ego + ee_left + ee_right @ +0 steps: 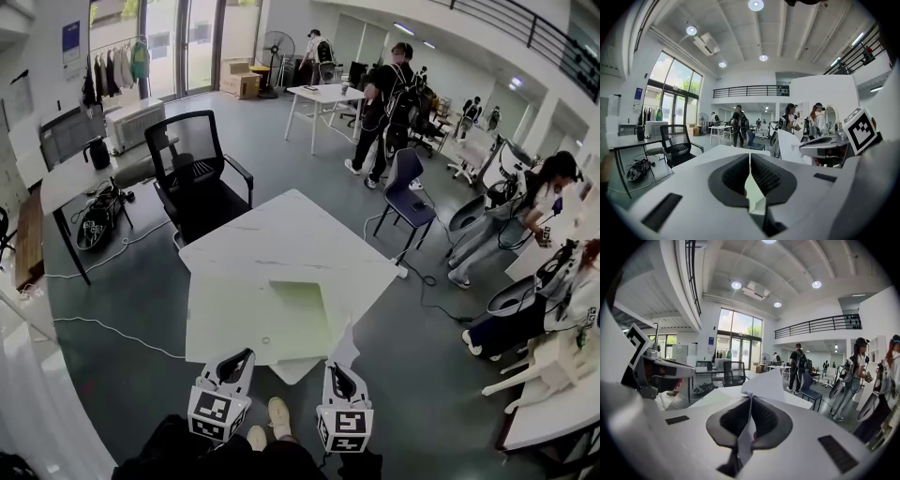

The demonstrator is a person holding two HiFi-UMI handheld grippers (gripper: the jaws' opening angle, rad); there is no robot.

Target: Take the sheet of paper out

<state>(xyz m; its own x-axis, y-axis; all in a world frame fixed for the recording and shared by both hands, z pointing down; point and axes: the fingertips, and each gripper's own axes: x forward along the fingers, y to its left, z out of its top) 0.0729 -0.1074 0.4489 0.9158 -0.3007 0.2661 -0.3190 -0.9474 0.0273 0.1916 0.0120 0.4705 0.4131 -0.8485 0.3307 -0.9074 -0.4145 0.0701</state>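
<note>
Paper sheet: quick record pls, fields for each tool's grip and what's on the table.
left tool: shut on a pale paper edge
right tool: shut on a white sheet that sticks up past the jaws
table: white, papers lying flat near its front edge
pale green sheet: flat on the table

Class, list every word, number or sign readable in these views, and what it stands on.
None legible.
On the wall by the windows, a blue poster: too small to read.
On the left tongs and right tongs, square markers: patterns only, no letters.
The sheet of paper in the right tongs: blank where visible.
The pale green sheet in the left tongs: blank too.
</note>
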